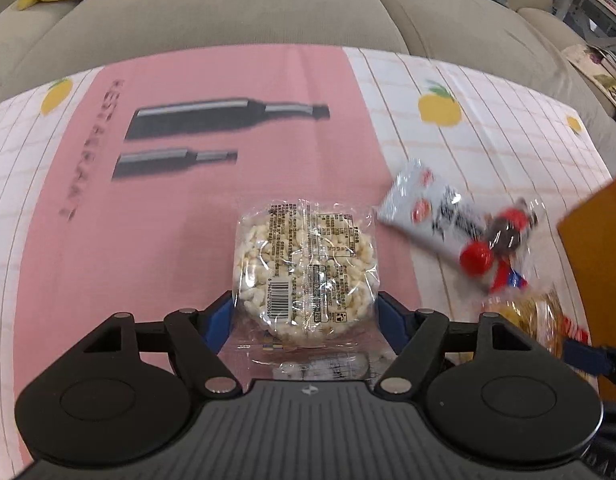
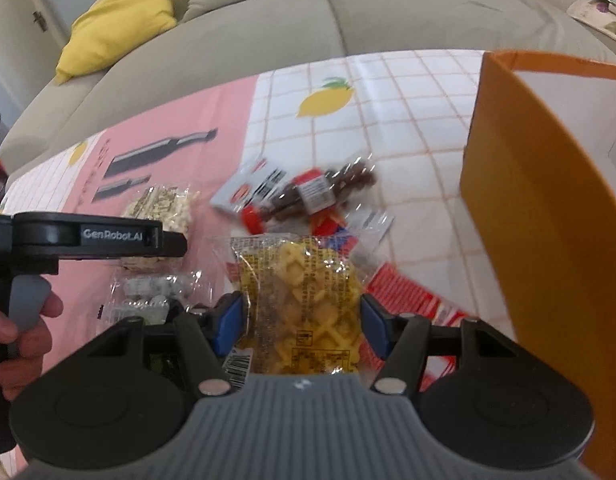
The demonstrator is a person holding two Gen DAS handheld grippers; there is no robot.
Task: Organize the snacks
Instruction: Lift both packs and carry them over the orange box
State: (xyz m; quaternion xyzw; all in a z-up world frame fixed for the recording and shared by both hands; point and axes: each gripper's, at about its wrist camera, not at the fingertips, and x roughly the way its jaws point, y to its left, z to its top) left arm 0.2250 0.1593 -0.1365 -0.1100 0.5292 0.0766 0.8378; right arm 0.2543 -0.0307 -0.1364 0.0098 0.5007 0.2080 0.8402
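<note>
My left gripper [image 1: 303, 316] is shut on a clear pack of a white puffed rice cake [image 1: 305, 268] and holds it over the pink part of the tablecloth. My right gripper [image 2: 301, 322] is shut on a clear pack of yellow lattice crackers [image 2: 303, 300]. The rice cake pack also shows in the right wrist view [image 2: 163, 208], behind the left gripper's arm. A pack of brown chocolate snacks [image 2: 320, 194] and a white-and-red pack [image 1: 436, 210] lie on the cloth between the grippers. The orange box [image 2: 548, 220] stands open at the right.
A red-striped pack [image 2: 408, 292] lies by the box's foot. A clear pack [image 2: 155, 292] lies below the left gripper. A beige sofa [image 2: 267, 20] with a yellow cushion [image 2: 119, 24] runs along the table's far edge. The cloth [image 1: 488, 148] has lemon prints.
</note>
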